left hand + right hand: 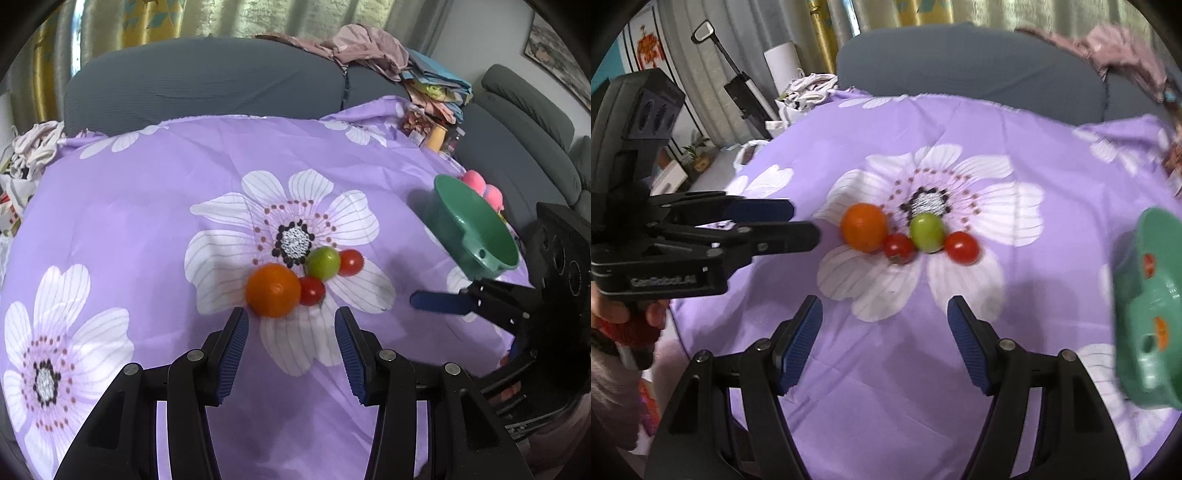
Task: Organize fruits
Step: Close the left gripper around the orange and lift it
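An orange (273, 290) (863, 226), a green fruit (324, 263) (926, 232) and two red tomatoes (312, 291) (351, 262) (899, 248) (962, 247) lie bunched together on a purple flowered cloth (155, 206) (886, 369). My left gripper (291, 319) is open, its tips just short of the orange with nothing between them; in the right wrist view the left gripper (801, 223) reaches in from the left toward the orange. My right gripper (884, 308) is open and empty a little short of the fruits; only one blue finger (437, 302) of it shows in the left wrist view.
A green plastic bowl (476, 225) (1152, 314) stands at the right of the cloth, with pink balls (480, 186) behind it. A grey sofa (207, 85) with piled clothes (369, 48) runs along the far side. A hand (628, 314) holds the left gripper's handle.
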